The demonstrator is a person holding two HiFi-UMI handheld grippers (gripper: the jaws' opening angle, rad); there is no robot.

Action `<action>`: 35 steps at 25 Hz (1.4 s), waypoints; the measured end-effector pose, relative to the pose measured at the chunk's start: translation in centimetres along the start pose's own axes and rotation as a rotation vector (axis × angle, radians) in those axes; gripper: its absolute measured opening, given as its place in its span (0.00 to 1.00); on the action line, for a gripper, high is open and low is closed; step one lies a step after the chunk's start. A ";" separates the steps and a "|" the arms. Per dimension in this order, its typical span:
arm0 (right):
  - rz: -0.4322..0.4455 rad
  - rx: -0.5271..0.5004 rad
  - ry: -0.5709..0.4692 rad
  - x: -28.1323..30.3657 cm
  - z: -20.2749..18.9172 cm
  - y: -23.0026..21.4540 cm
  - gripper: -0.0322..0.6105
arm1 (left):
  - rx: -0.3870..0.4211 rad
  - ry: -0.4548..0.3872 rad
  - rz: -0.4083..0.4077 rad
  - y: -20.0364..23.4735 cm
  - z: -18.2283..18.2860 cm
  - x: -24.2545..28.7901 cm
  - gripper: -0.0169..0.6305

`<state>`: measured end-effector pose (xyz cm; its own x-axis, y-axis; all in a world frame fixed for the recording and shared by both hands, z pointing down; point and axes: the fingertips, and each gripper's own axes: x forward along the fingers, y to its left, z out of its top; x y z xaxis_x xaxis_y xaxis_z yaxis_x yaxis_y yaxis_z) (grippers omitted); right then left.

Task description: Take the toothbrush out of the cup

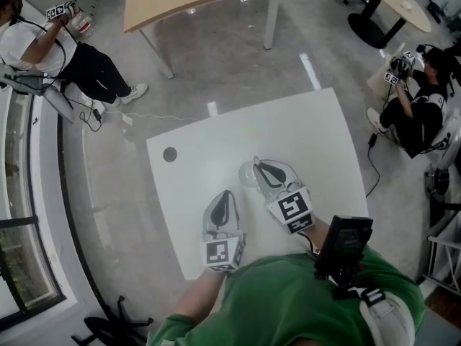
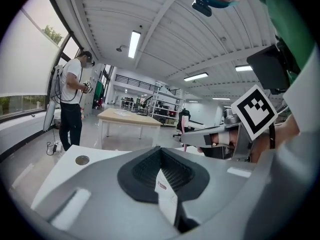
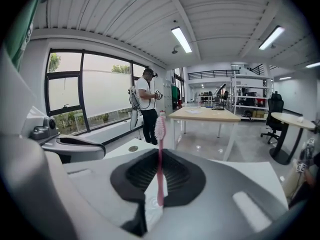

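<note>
- Table (image 1: 180, 193): white, carries the work.
- Left gripper (image 1: 224, 197): jaws together with nothing between them, beside the right gripper and nearer the person.
- Right gripper (image 1: 258, 167): jaws clamped on the toothbrush, tips over the cup.
- Cup (image 1: 245, 177): clear, on the table just beneath those tips.
- Toothbrush (image 3: 160, 154): pink, long axis upright across the jaws, bristles uppermost. Whether its lower end has cleared the rim cannot be told.
- Next move, as a judgement: a straight upward lift along that axis.
</note>
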<state>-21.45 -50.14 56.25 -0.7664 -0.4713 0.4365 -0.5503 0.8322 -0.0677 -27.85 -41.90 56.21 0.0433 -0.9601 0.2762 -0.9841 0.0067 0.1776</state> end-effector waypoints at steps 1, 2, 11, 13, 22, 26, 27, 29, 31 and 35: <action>-0.007 -0.001 -0.010 -0.5 0.4 0.2 0.09 | 0.001 -0.005 -0.002 -0.1 0.2 -0.4 0.04; -0.013 -0.003 -0.020 -1.1 0.7 0.3 0.09 | 0.001 -0.009 -0.003 -0.2 0.4 -0.7 0.04; -0.069 -0.019 -0.115 -6.7 3.6 2.4 0.09 | 0.024 -0.080 -0.025 -1.6 3.0 -3.9 0.04; -0.084 -0.022 -0.129 -7.8 4.0 2.8 0.09 | 0.024 -0.089 -0.037 -1.9 3.2 -4.5 0.04; -0.145 -0.019 -0.148 -10.5 4.5 4.8 0.09 | 0.031 -0.125 -0.127 -3.1 4.2 -5.8 0.04; -0.161 -0.015 -0.154 -12.4 3.6 5.4 0.09 | 0.039 -0.142 -0.154 -4.8 4.8 -6.6 0.04; -0.163 -0.014 -0.157 -12.9 3.4 5.5 0.09 | 0.042 -0.146 -0.158 -5.2 4.8 -6.8 0.04; -0.163 -0.008 -0.162 -13.6 3.2 5.4 0.09 | 0.047 -0.151 -0.163 -5.7 4.6 -6.9 0.04; -0.158 0.000 -0.168 -14.2 3.1 5.4 0.09 | 0.050 -0.151 -0.153 -6.2 5.0 -7.3 0.04; -0.142 -0.003 -0.181 -15.7 3.0 5.4 0.09 | 0.053 -0.157 -0.128 -7.2 5.6 -8.0 0.04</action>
<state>-13.33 -39.10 46.37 -0.7282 -0.6283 0.2738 -0.6562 0.7544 -0.0141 -22.10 -35.85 47.42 0.1449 -0.9840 0.1035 -0.9803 -0.1285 0.1502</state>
